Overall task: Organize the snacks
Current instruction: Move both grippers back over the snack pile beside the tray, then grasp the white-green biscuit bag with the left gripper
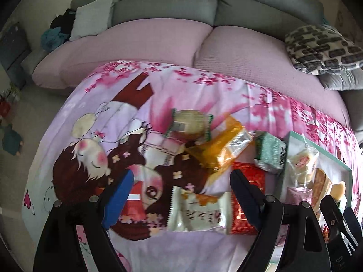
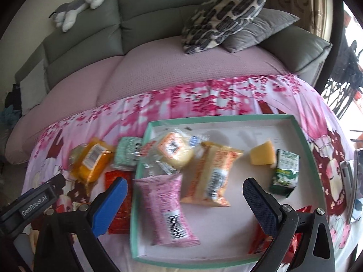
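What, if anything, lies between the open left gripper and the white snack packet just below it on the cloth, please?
Nothing visible does. The left gripper hangs open over the white snack packet, whose top is bare; the red packet only adjoins its right edge by the right-hand finger.

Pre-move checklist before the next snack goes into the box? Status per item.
1. Left gripper jaws open, empty: ok.
2. Right gripper jaws open, empty: ok.
3. White snack pack below the left jaws, free of the pads: ok.
4. Teal-rimmed box has bare floor at its far right: ok.
5. All snacks boxed: not ok; orange pack, red pack and green pack lie on the cloth.
6. Next target: cannot tell.
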Available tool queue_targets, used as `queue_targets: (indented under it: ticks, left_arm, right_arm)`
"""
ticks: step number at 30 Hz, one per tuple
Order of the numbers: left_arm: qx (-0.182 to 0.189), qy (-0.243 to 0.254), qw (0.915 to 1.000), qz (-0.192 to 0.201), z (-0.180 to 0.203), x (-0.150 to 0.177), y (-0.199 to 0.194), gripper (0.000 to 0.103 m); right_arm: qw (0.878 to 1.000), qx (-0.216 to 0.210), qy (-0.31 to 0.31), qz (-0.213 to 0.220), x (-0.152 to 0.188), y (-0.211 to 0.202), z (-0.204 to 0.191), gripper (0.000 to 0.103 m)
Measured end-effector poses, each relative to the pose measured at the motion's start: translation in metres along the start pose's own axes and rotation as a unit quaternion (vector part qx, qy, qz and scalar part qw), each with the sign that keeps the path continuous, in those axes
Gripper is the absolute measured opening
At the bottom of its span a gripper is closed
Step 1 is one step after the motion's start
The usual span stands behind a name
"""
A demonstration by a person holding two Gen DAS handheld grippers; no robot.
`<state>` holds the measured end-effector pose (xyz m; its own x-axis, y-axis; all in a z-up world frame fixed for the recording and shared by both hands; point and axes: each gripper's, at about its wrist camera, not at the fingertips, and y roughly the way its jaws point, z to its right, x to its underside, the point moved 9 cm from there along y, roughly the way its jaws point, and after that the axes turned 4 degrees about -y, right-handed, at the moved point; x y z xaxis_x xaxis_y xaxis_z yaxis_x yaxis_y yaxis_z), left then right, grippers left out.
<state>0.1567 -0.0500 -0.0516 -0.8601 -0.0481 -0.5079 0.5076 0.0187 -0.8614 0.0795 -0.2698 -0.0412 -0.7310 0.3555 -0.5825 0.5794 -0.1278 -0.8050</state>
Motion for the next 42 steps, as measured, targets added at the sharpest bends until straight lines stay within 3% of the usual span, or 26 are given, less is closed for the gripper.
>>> queue_targets:
  ticks: [5,11,22,29,42]
  left_arm:
    - [-0.004,-0.023,0.9997,-0.006,-0.025,0.002,0.004,0.087]
    - [-0.016,-0.044,0.9988,-0.014,-0.052,0.001,0.009,0.087]
    - [0.017,-0.035,0.9980,-0.049,-0.049,0.008,0.022,0.087]
    - [0.041,-0.035,0.9937,-0.098,-0.038,0.024,0.044,0.087]
    - [0.059,0.012,0.9881,-0.142,-0.002,0.044,0.065,0.087]
  right_arm:
    - [1.000,-0.007,-0.023,0.005,0.004,-0.002,-0.025,0.103]
    - [0.998,-0.049,-0.035,-0.014,0.016,-0.001,-0.059,0.103]
    - [0.990,-0.089,-0.090,-0.061,0.050,0.009,-0.108,0.103]
    - [0.991,-0.061,-0.070,-0.093,0.062,0.024,-0.091,0.103]
    - [0.994,-0.005,-0.019,-0.110,0.062,0.034,-0.035,0.103]
